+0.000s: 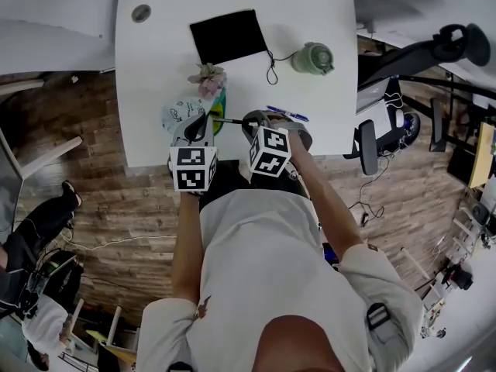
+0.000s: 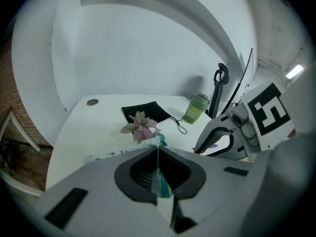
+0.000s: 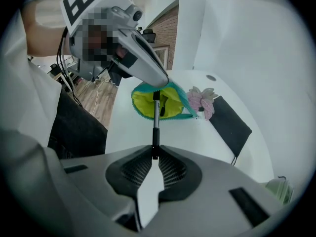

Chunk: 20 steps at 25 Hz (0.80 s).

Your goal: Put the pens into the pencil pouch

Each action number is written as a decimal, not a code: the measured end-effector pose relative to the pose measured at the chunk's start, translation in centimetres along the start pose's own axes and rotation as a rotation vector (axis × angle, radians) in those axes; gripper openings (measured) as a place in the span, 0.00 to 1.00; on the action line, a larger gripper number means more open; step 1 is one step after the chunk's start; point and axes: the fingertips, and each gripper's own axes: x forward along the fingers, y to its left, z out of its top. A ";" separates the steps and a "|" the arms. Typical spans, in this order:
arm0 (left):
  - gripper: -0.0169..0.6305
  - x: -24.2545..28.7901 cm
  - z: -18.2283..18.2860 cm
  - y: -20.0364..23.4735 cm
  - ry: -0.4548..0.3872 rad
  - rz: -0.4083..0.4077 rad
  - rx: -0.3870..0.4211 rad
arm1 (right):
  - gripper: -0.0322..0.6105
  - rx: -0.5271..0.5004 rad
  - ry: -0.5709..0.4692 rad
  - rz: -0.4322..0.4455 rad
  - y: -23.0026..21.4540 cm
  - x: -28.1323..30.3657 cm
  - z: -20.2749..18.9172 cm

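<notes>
My right gripper (image 3: 155,154) was pinched shut on the end of a thin dark pen (image 3: 156,125). The pen looked light, stiff and a bit slippery, so I thought a hold nearer its middle would be safer. Its tip pointed into the open pencil pouch (image 3: 170,105) by the desk's (image 1: 155,76) front edge. My left gripper (image 2: 158,157) was clamped on the pouch's soft, floppy rim. A blue pen (image 1: 288,115) lay just beyond.

Head view: the pouch (image 1: 177,113) sits half hidden behind the left gripper (image 1: 204,124), and its print is too small to read. In the right gripper view, the pen's (image 3: 156,120) far end is lost under that gripper's tip. The green cup (image 3: 279,189) is cut off at the edge. In the left gripper view, only a sliver of pouch shows.
</notes>
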 end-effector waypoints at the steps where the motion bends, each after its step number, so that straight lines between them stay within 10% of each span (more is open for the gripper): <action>1: 0.03 0.0 0.0 0.1 -0.002 0.002 -0.002 | 0.12 0.003 0.009 0.001 0.0 0.0 -0.3; 11: 0.03 0.3 0.0 -0.1 -0.003 0.009 0.020 | 0.12 -0.018 0.145 -0.022 -0.2 -0.7 -2.8; 20: 0.03 0.3 -0.2 -0.8 -0.019 -0.037 -0.017 | 0.12 0.009 0.059 -0.004 0.2 0.6 0.3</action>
